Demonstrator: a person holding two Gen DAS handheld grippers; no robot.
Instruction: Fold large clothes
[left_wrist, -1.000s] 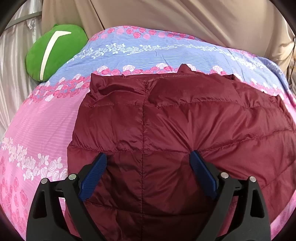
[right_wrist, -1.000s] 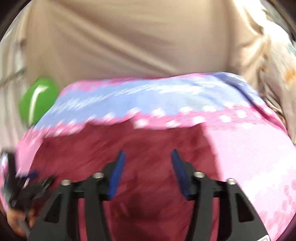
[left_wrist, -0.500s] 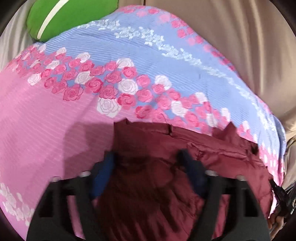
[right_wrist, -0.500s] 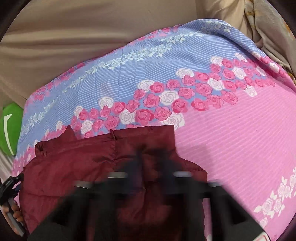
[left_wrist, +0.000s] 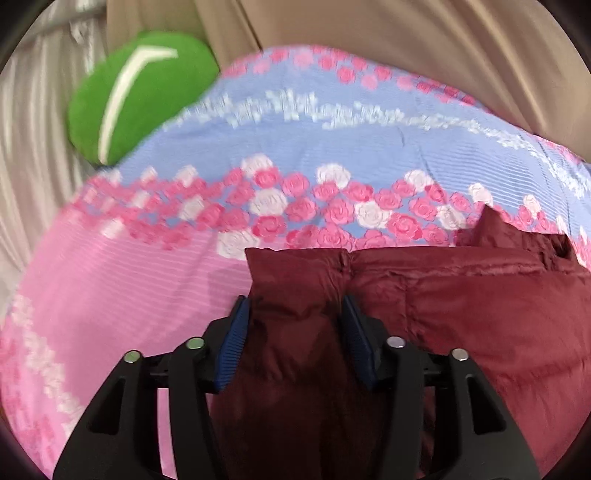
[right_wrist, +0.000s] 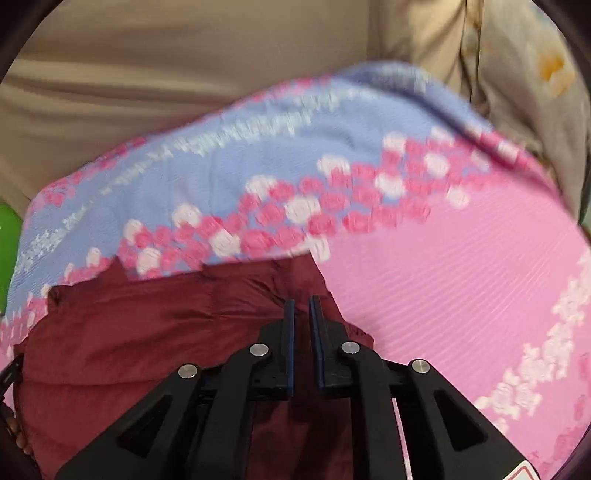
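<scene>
Beige curtain (left_wrist: 406, 44) behind floral pink-and-blue bedspread (left_wrist: 110, 280), green cushion (left_wrist: 136, 92).

Holds the left gripper (left_wrist: 297, 332) low in the middle of its own view, black arms spreading to the bottom corners, aimed down at a slant. Has just been closing its jaws; keeps them about half spread, with the blue ribbed pads (left_wrist: 236, 343) pressed on either side of a thick bunched corner of the maroon jacket (left_wrist: 461, 332).

Carries the right gripper (right_wrist: 301, 325) low and centre in its view too, likewise tilted down. Sets its blue pads near parallel with only a thin slit between them, jaws just now easing apart. Shows maroon fabric within that slit; cannot tell whether the pads press on it.
</scene>
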